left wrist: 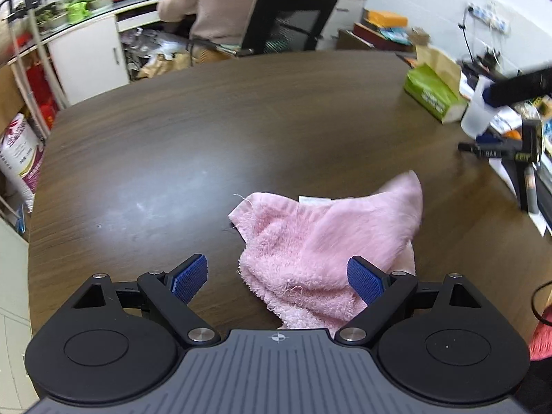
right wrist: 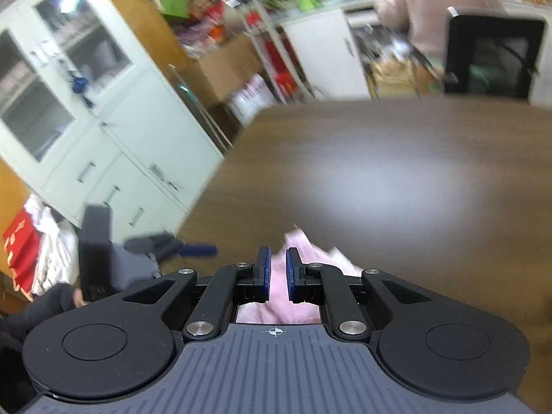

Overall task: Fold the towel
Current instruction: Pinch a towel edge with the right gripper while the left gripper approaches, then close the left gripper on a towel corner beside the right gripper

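Note:
A pink terry towel [left wrist: 310, 252] lies crumpled on the dark wooden table [left wrist: 207, 138], near its front edge. Its right corner is lifted and blurred. My left gripper [left wrist: 277, 279] hovers open over the towel's left part, with the right pad above the cloth and the left pad above bare wood. In the right wrist view, my right gripper [right wrist: 277, 262] is shut on a fold of the towel [right wrist: 300, 243], and pink cloth shows between and behind the pads. A blurred blue fingertip [right wrist: 200, 250] of the left gripper shows at lower left.
A green tissue box [left wrist: 431, 93], a translucent cup [left wrist: 477, 117] and black tools [left wrist: 496, 151] crowd the table's right side. A person sits in an office chair [left wrist: 286, 17] beyond the far edge. White cabinets [right wrist: 103, 138] stand to the left of the table [right wrist: 379, 172].

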The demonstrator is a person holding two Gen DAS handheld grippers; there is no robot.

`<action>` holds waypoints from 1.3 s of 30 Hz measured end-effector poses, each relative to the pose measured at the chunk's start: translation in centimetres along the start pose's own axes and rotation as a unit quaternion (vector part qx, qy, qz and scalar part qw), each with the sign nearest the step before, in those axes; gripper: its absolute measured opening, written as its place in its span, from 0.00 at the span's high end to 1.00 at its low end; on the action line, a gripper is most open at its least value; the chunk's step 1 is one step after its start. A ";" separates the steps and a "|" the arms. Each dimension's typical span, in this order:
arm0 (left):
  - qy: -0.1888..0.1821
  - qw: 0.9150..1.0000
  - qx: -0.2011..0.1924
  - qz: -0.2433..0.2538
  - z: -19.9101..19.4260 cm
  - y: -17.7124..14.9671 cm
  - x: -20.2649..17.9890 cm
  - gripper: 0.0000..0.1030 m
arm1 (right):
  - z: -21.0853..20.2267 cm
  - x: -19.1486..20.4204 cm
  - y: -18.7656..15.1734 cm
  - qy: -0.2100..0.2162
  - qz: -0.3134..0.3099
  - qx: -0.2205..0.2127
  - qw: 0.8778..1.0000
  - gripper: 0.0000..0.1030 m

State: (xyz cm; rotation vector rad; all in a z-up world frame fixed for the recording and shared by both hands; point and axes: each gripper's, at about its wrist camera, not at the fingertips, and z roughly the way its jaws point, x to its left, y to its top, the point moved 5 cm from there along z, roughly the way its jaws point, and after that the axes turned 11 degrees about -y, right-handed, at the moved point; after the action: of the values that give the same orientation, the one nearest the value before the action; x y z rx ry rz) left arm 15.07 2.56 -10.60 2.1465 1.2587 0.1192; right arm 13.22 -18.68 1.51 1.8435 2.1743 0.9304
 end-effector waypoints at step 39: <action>-0.070 0.997 -0.021 0.016 -2.8 -1.0 0.4 0.11 | 14.3 10.3 -1.8 0.179 -0.223 0.105 0.952 0.95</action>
State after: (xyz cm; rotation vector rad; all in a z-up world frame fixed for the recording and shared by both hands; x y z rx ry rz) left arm 13.45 4.53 -9.04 2.1005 1.1338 0.0091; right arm 16.12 -4.05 -8.04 1.2235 2.8405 1.0191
